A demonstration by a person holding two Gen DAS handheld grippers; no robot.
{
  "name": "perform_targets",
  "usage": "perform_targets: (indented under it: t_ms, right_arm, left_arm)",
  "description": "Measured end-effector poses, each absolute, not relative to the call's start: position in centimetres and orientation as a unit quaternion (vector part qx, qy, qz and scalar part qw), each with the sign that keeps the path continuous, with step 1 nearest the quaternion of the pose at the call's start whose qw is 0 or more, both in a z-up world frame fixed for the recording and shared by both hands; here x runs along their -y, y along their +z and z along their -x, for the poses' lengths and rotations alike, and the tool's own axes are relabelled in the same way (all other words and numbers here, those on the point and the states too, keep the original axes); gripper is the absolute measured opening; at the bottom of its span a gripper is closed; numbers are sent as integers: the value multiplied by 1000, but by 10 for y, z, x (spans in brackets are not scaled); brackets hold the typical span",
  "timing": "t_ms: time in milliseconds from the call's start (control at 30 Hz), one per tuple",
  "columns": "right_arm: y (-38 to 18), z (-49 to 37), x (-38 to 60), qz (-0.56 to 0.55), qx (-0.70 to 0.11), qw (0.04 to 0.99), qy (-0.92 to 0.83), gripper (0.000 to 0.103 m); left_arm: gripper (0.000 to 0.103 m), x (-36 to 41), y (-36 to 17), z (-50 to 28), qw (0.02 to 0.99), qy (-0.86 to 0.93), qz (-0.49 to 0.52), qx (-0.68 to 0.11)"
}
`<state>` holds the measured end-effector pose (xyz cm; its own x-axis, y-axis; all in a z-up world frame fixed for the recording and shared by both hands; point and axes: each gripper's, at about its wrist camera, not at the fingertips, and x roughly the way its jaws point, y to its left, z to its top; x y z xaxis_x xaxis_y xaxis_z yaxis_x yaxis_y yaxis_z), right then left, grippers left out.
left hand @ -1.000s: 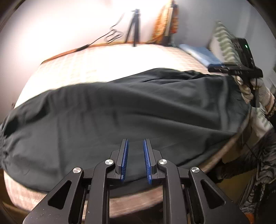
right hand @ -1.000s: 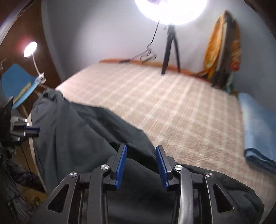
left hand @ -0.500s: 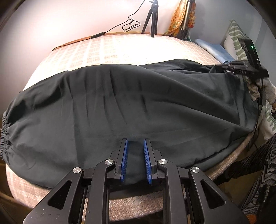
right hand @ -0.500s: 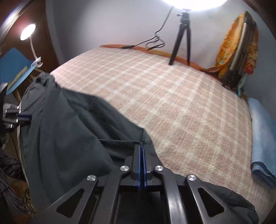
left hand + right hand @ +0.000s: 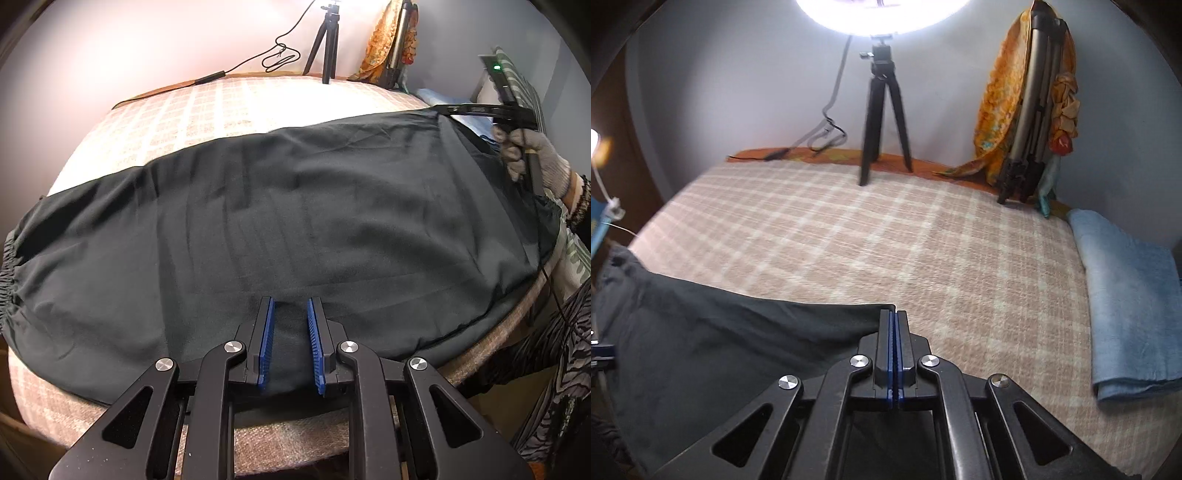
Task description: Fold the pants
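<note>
The dark pants (image 5: 295,221) lie spread across the near half of a bed (image 5: 221,107) covered in a pink-and-cream checked blanket, their length running left to right along the near edge, with a gathered elastic end at the far left of the left wrist view and the other end at the right. The right gripper (image 5: 894,325) has its blue pads pressed together on a far corner of the cloth, and from that pinch the edge of the fabric runs off to the left in a fairly straight line, which suggests it is drawn taut. In the left wrist view the same tool appears at the upper right, held by a gloved hand (image 5: 535,162). The left gripper (image 5: 290,325) hovers low over the near edge of the pants with a narrow gap between its jaws; dark cloth shows in that gap, but whether the pads actually press on it cannot be told. The fabric looks thin, light and limp: it drapes over the mattress edge, takes shallow creases and would sag wherever it is not supported. It seems matte rather than slippery and not at all fragile, so a firm pinch should do no harm. The soundest places to take hold are likely the hemmed edges and corners, or the thicker elastic band, since a pinch in the open middle would probably gather only one layer and bunch it.
</note>
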<state>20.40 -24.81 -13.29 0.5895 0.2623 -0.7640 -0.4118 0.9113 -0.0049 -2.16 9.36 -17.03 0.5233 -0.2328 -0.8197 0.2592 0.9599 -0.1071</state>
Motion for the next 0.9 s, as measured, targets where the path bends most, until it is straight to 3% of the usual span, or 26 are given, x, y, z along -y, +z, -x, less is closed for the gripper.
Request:
perform_targets:
  t_ms: [267,433,600,900]
  right_arm:
    - [-155,-205,240,123,-434,878,160,0]
    - [-136,-196,254,102,-423,887,153,30]
    - [-111,-165,254,95,-404,892,182,31]
    - [-88,-83,217,107,-385,871,284,35]
  left_arm:
    - [16,-98,-167,24,872,-144,0,-468]
    - [24,-112,-159,29,882,-127,26,-454]
    - [50,-142,-140,36,901,-86,69,-420]
    - [51,-229,-130,46,891,8,214,-400]
